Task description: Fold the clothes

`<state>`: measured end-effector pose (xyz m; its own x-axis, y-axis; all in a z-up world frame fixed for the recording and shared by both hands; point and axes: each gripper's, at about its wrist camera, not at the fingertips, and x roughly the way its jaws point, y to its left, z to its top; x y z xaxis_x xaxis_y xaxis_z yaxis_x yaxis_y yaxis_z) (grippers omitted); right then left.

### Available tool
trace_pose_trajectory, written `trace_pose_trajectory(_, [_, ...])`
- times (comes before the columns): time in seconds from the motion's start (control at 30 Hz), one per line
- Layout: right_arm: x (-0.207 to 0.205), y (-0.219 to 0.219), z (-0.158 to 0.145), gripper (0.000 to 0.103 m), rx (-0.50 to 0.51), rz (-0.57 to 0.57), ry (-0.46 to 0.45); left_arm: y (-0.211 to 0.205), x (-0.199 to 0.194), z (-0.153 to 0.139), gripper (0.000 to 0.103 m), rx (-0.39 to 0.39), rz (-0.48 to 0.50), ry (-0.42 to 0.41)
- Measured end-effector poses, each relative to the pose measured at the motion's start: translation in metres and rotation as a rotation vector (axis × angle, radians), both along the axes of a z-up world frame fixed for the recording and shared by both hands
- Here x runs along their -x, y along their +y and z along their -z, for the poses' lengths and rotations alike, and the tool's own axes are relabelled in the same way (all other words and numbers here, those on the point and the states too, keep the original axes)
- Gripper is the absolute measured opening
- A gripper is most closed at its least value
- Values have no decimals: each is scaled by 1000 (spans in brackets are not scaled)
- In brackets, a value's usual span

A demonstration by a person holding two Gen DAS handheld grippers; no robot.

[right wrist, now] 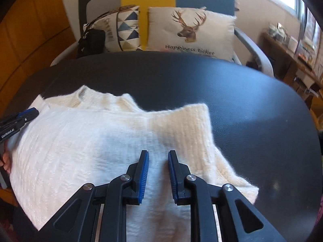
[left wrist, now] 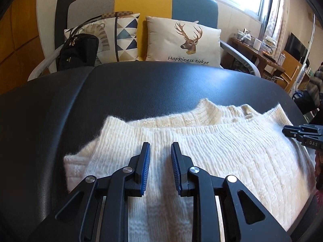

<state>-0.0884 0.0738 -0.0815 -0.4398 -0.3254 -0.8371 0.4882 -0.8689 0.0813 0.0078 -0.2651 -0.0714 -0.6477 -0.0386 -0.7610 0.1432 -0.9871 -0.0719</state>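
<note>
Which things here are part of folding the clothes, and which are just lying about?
Part of the job:
- white knit sweater
- black table it lies on
- left gripper, fingers apart, nothing between
- right gripper, likewise

Just lying about:
- deer cushion
- triangle-pattern cushion
- black handbag
- armchair

Dark leather-look table (left wrist: pixel 181 84), a folded cream knitted sweater (left wrist: pixel 201 151) flat on its near part.

Deer cushion (left wrist: pixel 182 40): "Happiness ticket". Left hand-held gripper (right wrist: pixel 19 119), side: "GenRobot.AI". Right hand-held gripper (left wrist: pixel 300 136), side: "DAS".
</note>
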Motion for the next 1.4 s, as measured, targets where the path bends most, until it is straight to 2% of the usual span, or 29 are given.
trace_pose_trajectory(0.13, [3,7,11,17,-1,17,26,-5,13,12,28,-12,-2,-22])
trace_pose_trajectory(0.3, [4,13,10,17,24,63,26,-4,15,9,29,-16,0,-19])
trace_pose_trajectory(0.47, [-2,30,-21,20,167,89,65,1,1,-4,29,-77,-6,45])
trace_pose_trajectory(0.57, [4,21,-25,20,146,63,73,10,2,-4,29,-80,10,52])
trace_pose_trajectory(0.67, [12,0,-15,20,68,13,71,17,8,2,29,-45,24,24])
trace_pose_trajectory(0.77, [25,-1,4,20,-1,48,31,13,11,7,29,-43,11,16])
trace_pose_trajectory(0.9, [36,25,18,17,81,157,-4,5,12,15,32,-85,-9,13])
trace_pose_trajectory(1.0, [39,32,21,18,138,148,-17,8,13,17,33,-67,-4,8])
trace_pose_trajectory(1.1, [36,49,0,20,204,124,-9,11,14,14,34,-55,6,6])
trace_pose_trajectory(1.2, [12,87,-36,23,348,101,36,14,10,8,34,-65,14,21])
trace_pose_trajectory(1.33, [-28,126,-56,23,342,70,34,33,6,-10,34,-88,57,69])
trace_pose_trajectory(1.4, [-49,140,-53,23,327,54,8,54,8,-18,34,-98,119,83])
